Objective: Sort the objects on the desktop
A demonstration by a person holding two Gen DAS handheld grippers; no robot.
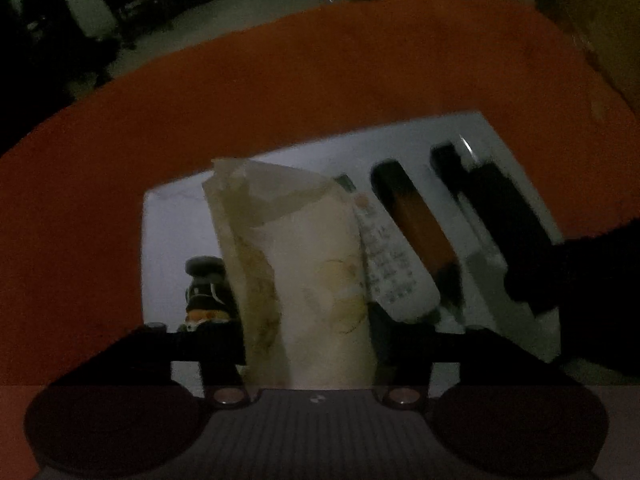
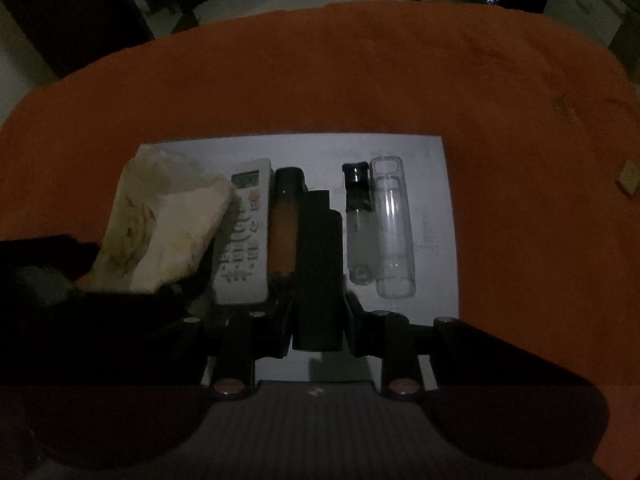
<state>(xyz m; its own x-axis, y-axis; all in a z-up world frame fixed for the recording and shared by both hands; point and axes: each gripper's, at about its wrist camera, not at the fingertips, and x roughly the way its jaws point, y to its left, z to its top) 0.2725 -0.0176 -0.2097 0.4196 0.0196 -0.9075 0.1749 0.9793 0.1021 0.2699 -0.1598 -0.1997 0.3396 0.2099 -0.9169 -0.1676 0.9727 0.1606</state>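
Note:
My left gripper (image 1: 310, 344) is shut on a cream tissue pack (image 1: 304, 272), held over the left part of the white sheet (image 1: 172, 220); the pack also shows in the right wrist view (image 2: 168, 232). My right gripper (image 2: 318, 320) is shut on a black rectangular bar (image 2: 320, 272), held over the sheet (image 2: 432, 160). On the sheet lie a white remote (image 2: 244, 236), an amber-and-black tube (image 2: 284, 224), a small clear bottle with black cap (image 2: 358, 224) and a clear tube (image 2: 394, 228), side by side.
The sheet lies on an orange tablecloth (image 2: 360, 80). A small dark figurine (image 1: 206, 292) stands on the sheet left of the tissue pack. A small tan piece (image 2: 629, 178) lies on the cloth at far right. Dark room behind the table.

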